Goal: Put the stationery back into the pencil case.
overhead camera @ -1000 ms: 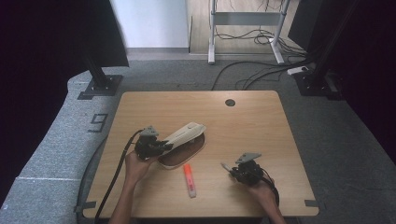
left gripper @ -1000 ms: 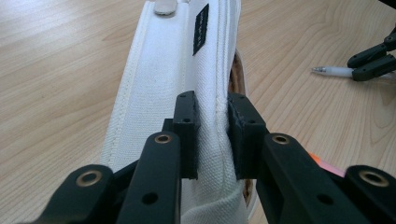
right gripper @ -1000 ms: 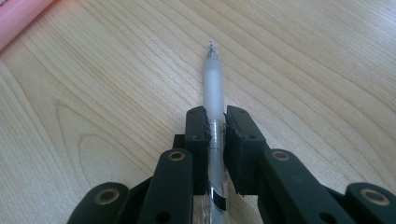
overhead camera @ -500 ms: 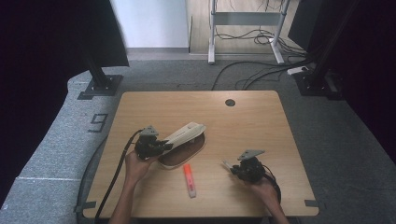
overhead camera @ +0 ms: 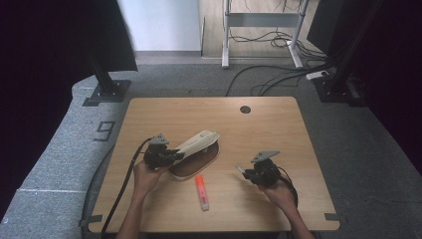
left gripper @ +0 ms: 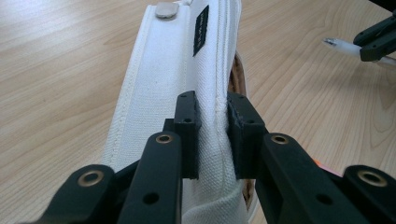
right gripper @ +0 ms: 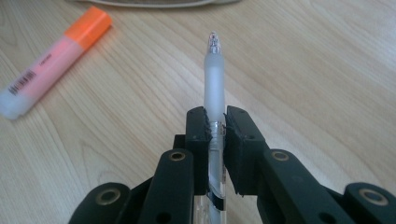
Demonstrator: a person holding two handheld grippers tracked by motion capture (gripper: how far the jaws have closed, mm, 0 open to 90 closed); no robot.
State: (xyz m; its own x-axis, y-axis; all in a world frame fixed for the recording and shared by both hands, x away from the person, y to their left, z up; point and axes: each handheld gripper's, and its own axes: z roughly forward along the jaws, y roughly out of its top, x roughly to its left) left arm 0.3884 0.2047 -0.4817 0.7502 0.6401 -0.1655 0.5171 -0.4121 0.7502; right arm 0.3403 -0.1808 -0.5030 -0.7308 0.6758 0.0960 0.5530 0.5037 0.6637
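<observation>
The step in hand looks like loading a pen into a pencil case, and doing it well depends on keeping the mouth of the case lifted and steady while the pen is brought in tip first. The left gripper [overhead camera: 171, 154], left of centre in the high view, is clenched on the raised flap of the white canvas pencil case with a brown lining [overhead camera: 195, 152]; in the left gripper view its two black pads pinch the stitched fabric edge [left gripper: 215, 114] at the bottom middle of the frame. The right gripper [overhead camera: 244, 171], right of centre and low in the high view, grasps a slim clear plastic pen with a frosted grip [right gripper: 214, 93], which points straight up the middle of the right gripper view toward the case's rim at the top edge. A good approach would aim the pen tip at the brown opening under the lifted flap, slide it in along the case's length, and let go only once most of the barrel is inside; the left grip should hold the flap high so the tip does not snag the seam. An orange and pink highlighter [overhead camera: 201, 192] lies loose on the light wooden table [overhead camera: 278, 124], just below the case and between the two hands, apart from both grippers. The case itself is long and soft-sided, with a small black label and a pale snap near its far end.
</observation>
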